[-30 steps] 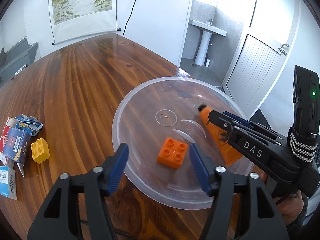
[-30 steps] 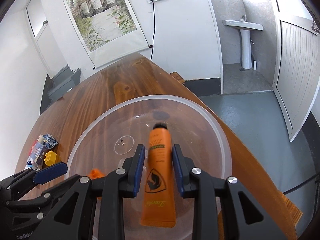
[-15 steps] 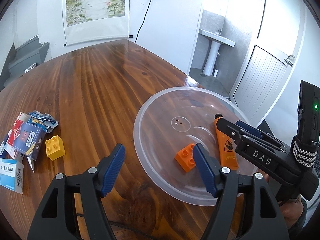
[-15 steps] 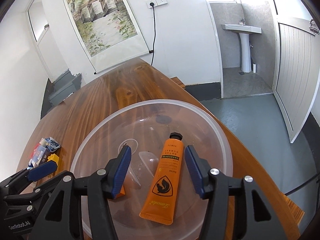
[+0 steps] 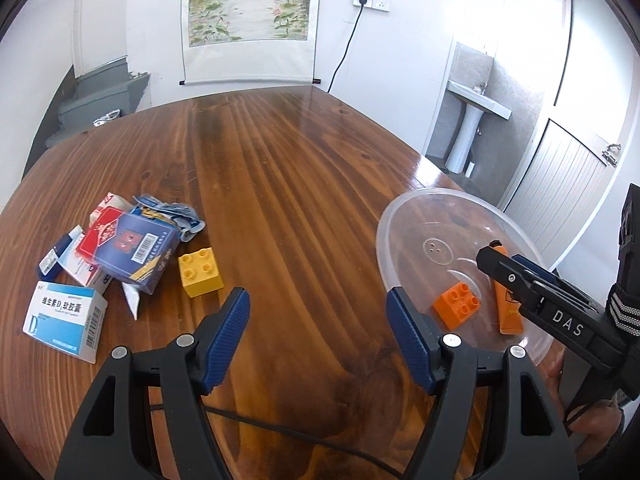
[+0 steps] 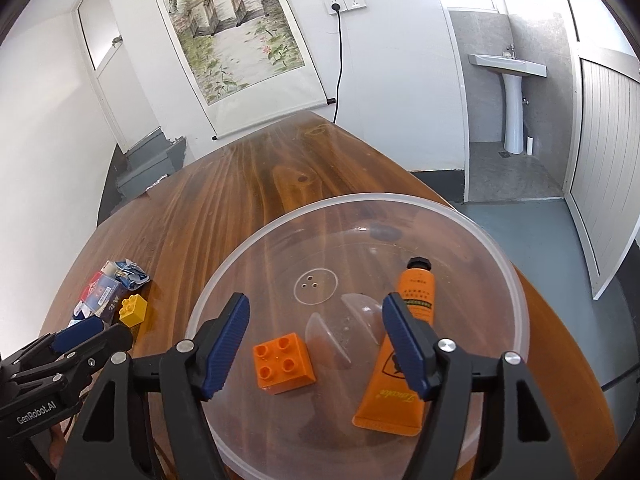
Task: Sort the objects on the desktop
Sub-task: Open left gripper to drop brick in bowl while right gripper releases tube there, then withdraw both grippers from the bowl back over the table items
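Observation:
A clear round plastic tray (image 6: 516,280) lies on the wooden table (image 5: 280,184) and holds an orange brick (image 6: 283,362) and an orange tube (image 6: 400,364). In the left wrist view the tray (image 5: 404,216) sits at right with the brick (image 5: 458,310) and tube (image 5: 507,312). My left gripper (image 5: 318,332) is open and empty over bare table. A yellow brick (image 5: 199,266) and a pile of boxes and packets (image 5: 120,248) lie to its left. My right gripper (image 6: 316,344) is open and empty above the tray.
A white and blue medicine box (image 5: 64,322) lies at the pile's near end. The table's right edge (image 6: 568,340) runs close behind the tray, with the floor beyond. A black cable (image 5: 280,436) trails across the table near me.
My right gripper has opened and let go of the orange tube, which now lies in the tray. My left gripper has swung left, away from the tray toward the yellow brick.

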